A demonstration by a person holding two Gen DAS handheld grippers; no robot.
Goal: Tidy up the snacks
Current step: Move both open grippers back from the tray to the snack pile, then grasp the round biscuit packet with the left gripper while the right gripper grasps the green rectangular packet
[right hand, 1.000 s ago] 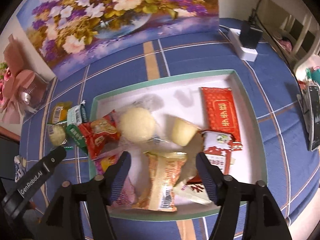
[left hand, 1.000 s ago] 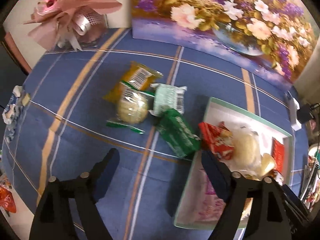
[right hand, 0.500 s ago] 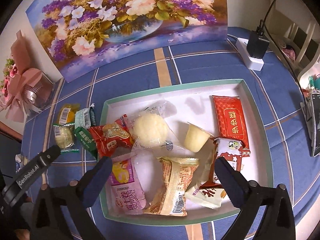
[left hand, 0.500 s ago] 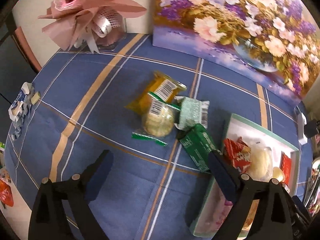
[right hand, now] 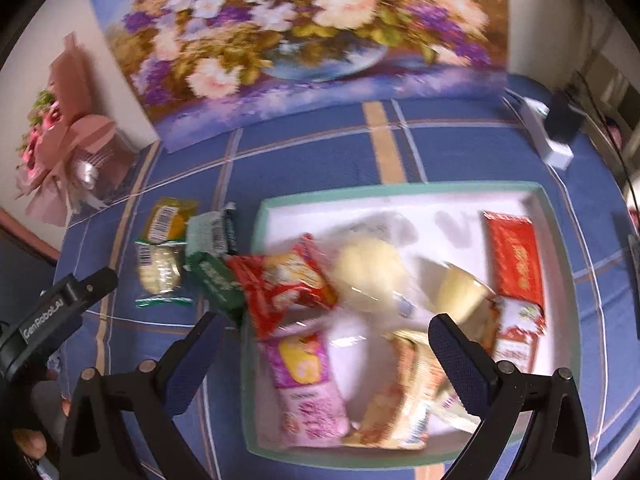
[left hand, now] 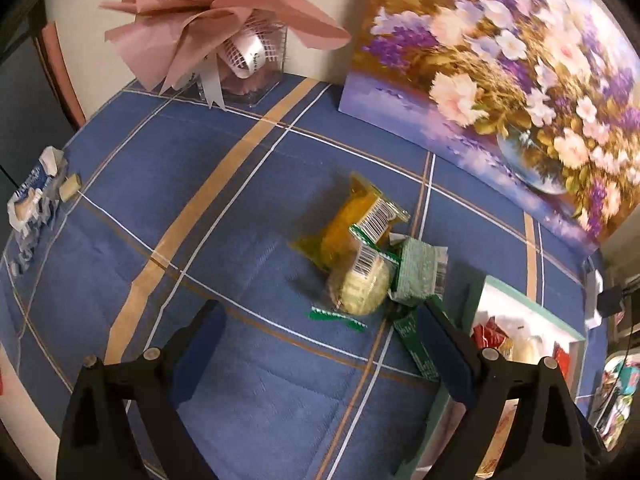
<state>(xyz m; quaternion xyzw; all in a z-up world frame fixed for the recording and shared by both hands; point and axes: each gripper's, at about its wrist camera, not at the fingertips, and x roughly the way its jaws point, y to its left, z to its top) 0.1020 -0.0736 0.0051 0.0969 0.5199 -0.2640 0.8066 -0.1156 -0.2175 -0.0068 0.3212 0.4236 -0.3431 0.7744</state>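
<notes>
Worktop (left hand: 248,248) covered in blue cloth with tan and white plaid stripes. Floral painting (left hand: 520,64) stands at the back edge against the wall: pink, white and purple blooms in a blue-white vase; also visible in right wrist view (right hand: 304,36). Pink paper-wrapped bouquet (left hand: 216,4) at back left with white ribbon, its base in a clear holder (left hand: 256,84); the right view shows it left of the painting (right hand: 68,136). Crumpled blue-white wrapper (left hand: 32,196) at the left edge, small tan block (left hand: 70,188) just beside it. White power strip (right hand: 548,128) at back right with a black adapter (right hand: 562,118) plugged in, cable running off right.
</notes>
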